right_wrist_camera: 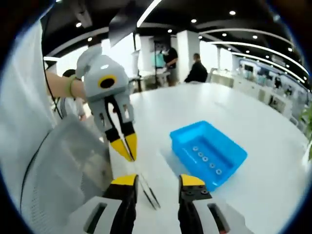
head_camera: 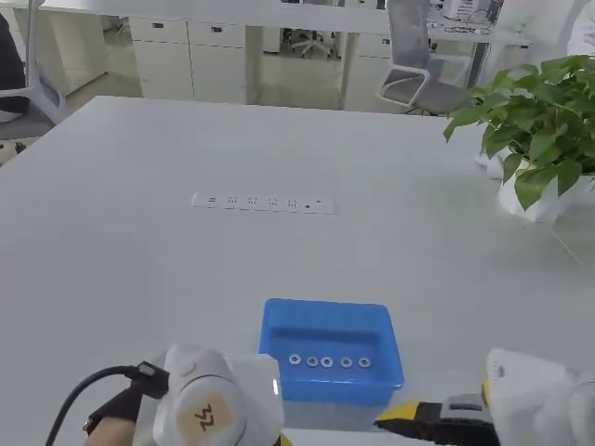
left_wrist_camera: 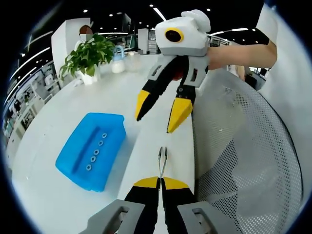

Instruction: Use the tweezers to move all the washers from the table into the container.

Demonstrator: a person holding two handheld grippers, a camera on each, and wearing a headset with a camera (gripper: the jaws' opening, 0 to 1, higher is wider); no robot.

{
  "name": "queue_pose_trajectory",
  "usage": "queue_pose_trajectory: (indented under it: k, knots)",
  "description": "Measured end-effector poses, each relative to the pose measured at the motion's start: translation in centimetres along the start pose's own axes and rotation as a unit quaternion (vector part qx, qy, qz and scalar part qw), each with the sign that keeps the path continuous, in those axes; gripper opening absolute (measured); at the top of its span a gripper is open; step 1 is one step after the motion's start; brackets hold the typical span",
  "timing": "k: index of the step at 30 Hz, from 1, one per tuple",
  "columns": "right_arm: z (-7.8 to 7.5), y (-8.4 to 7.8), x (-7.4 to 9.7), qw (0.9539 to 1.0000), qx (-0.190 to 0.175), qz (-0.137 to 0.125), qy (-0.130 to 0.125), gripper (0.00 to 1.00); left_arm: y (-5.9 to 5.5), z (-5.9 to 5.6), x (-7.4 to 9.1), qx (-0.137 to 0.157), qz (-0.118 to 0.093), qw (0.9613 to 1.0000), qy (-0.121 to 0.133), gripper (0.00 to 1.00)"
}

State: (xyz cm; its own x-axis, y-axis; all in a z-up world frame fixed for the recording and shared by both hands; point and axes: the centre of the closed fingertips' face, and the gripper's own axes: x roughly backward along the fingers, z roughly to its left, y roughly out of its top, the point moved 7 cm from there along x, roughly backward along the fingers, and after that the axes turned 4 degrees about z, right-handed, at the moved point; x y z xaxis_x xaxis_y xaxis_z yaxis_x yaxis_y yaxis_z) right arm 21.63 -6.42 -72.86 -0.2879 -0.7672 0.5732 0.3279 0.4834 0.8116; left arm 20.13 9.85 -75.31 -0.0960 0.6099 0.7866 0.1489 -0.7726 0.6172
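A blue container (head_camera: pixel 330 325) sits on the white table near its front edge, with several washers (head_camera: pixel 327 360) in a row inside it. The same container (left_wrist_camera: pixel 90 146) (right_wrist_camera: pixel 209 148) and washers (left_wrist_camera: pixel 96 152) (right_wrist_camera: pixel 204 158) appear in both gripper views. My left gripper (left_wrist_camera: pixel 160 181) (right_wrist_camera: pixel 125 146) is shut on thin metal tweezers (left_wrist_camera: pixel 162 163), which point forward over the table edge. My right gripper (right_wrist_camera: pixel 158 181) (left_wrist_camera: pixel 158 117) faces it, open, with the tweezers (right_wrist_camera: pixel 147 194) lying between its spread jaws and touching neither. Both grippers (head_camera: pixel 223 404) (head_camera: pixel 409 420) hang below the container in the head view.
A white power strip (head_camera: pixel 262 203) lies mid-table. A potted plant (head_camera: pixel 539 139) stands at the right edge. A grey mesh chair back (left_wrist_camera: pixel 243 156) sits close beside the grippers. Office chairs (head_camera: pixel 414 65) and cabinets stand beyond the table, and people (right_wrist_camera: pixel 197 70) stand far behind.
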Motion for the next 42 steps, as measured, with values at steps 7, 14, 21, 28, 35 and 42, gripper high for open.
queue_pose_trajectory:
  k: [7,14,21,28,35,42]
  knots:
    - [-1.8,-0.9,3.0,0.9932,-0.061,-0.034,-0.094,0.41,-1.2,0.1,-0.9,0.016,0.031,0.9994,-0.002,0.00]
    - [-2.1,-2.5,4.6,0.9825,-0.122,-0.054,-0.130,0.40,-2.3,0.2,-1.9,0.021,0.065,0.9976,-0.008,0.00]
    - [-2.0,-3.1,5.4,0.9749,-0.151,-0.066,-0.150,0.41,-3.0,0.5,-2.7,0.013,0.096,0.9951,-0.016,0.00]
    - [-2.0,-2.9,5.8,0.9692,-0.164,-0.081,-0.165,0.43,-3.3,0.7,-3.1,-0.003,0.120,0.9926,-0.017,0.00]
    - [-1.8,-3.1,6.0,0.9679,-0.159,-0.081,-0.177,0.45,-3.3,0.7,-3.2,0.000,0.126,0.9917,-0.022,0.00]
    - [-1.9,-3.0,5.4,0.9705,-0.147,-0.068,-0.179,0.46,-3.3,0.7,-3.2,0.000,0.132,0.9909,-0.027,0.00]
